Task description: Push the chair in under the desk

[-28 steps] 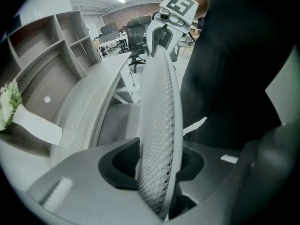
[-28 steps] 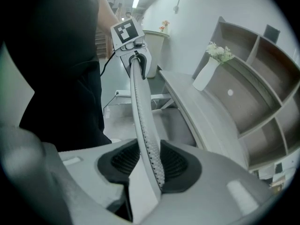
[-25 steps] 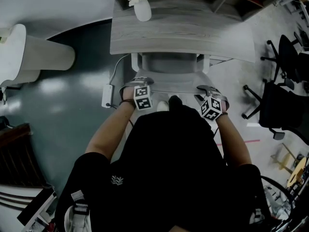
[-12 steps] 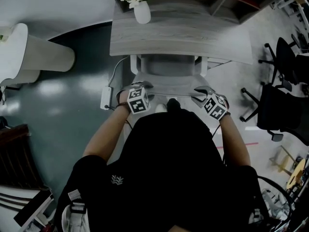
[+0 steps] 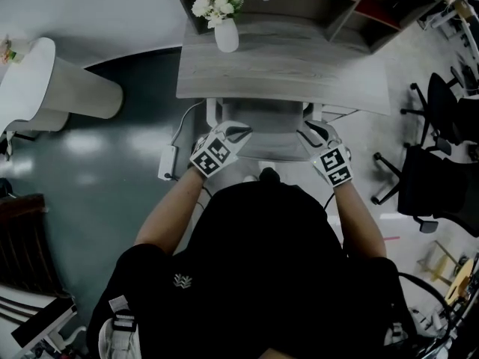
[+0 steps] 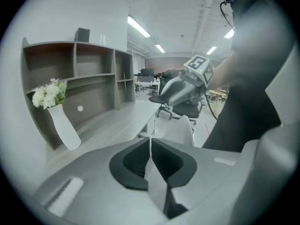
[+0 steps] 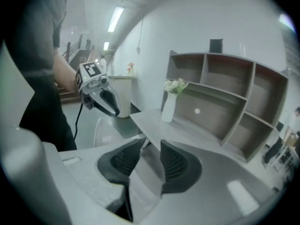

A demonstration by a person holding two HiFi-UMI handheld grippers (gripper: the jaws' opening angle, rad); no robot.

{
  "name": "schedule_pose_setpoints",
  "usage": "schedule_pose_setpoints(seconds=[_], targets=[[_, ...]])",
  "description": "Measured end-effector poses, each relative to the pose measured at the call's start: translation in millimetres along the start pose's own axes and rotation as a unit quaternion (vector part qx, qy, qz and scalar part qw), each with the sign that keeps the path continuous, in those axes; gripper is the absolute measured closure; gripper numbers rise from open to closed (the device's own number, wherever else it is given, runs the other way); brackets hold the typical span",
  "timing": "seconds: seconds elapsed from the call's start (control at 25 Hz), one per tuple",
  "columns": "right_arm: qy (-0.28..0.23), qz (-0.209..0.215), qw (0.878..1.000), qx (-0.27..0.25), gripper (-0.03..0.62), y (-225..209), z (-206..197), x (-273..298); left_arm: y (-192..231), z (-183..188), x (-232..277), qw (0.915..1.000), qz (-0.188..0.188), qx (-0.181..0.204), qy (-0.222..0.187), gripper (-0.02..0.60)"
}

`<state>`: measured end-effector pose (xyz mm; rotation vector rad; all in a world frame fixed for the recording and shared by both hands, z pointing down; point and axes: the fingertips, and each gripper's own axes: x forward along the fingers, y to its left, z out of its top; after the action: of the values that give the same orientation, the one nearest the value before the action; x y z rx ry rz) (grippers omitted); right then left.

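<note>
The grey-white chair (image 5: 263,126) stands with its seat tucked under the grey wooden desk (image 5: 284,69); its back shows just in front of the desk's edge. Both grippers hover above the chair's back, apart from it. My left gripper (image 5: 238,133) (image 6: 150,139) has just been closing and is now shut, with nothing between its jaws. My right gripper (image 5: 311,132) (image 7: 151,144) stands open and empty. Each gripper view also shows the other gripper: the right gripper (image 6: 180,90) and the left gripper (image 7: 108,103). The chair's pale back (image 6: 186,128) lies beyond the left jaws.
A white vase of flowers (image 5: 225,30) stands at the desk's back left, before a brown shelf unit (image 5: 314,2). Black office chairs (image 5: 441,163) stand at the right. A white rounded counter (image 5: 45,88) is at the left, and a power strip (image 5: 166,163) lies on the floor.
Both grippers have come off the top of the chair's back and risen toward the desk. The left jaws have closed on nothing.
</note>
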<state>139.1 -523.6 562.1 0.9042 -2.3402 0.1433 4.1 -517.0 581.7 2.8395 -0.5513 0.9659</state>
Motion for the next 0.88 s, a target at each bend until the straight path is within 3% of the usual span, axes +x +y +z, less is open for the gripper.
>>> schedule_pose_setpoints(seconds=[0.16, 0.32, 0.4, 0.44, 0.68, 0.88], targets=[[-0.049, -0.047, 0.996, 0.064, 0.456, -25.7, 13.5, -2.1, 29.0, 35.4, -7.1, 0.9943, 0.082, -0.013, -0.067, 0.575], [-0.082, -0.049, 0.987, 0.129, 0.465, -42.2, 14.0, 0.3, 62.8, 50.3, -22.3, 0.9760, 0.169, -0.054, -0.126, 0.575], [-0.093, -0.057, 0.984, 0.138, 0.533, -49.1, 11.9, -0.3, 75.6, 47.3, -26.4, 0.9684, 0.196, -0.076, -0.134, 0.575], [-0.096, -0.061, 0.984, 0.135, 0.588, -51.5, 10.5, -0.4, 80.3, 44.3, -26.7, 0.9663, 0.205, -0.083, -0.132, 0.575], [-0.090, -0.087, 0.977, 0.170, 0.592, -69.6, -14.3, 2.1, 81.6, 25.1, -8.9, 0.9707, 0.218, -0.050, -0.088, 0.575], [-0.090, -0.090, 0.967, 0.221, 0.592, -79.2, -28.4, 1.7, 78.4, 14.4, -3.8, 0.9717, 0.213, -0.064, -0.078, 0.575]])
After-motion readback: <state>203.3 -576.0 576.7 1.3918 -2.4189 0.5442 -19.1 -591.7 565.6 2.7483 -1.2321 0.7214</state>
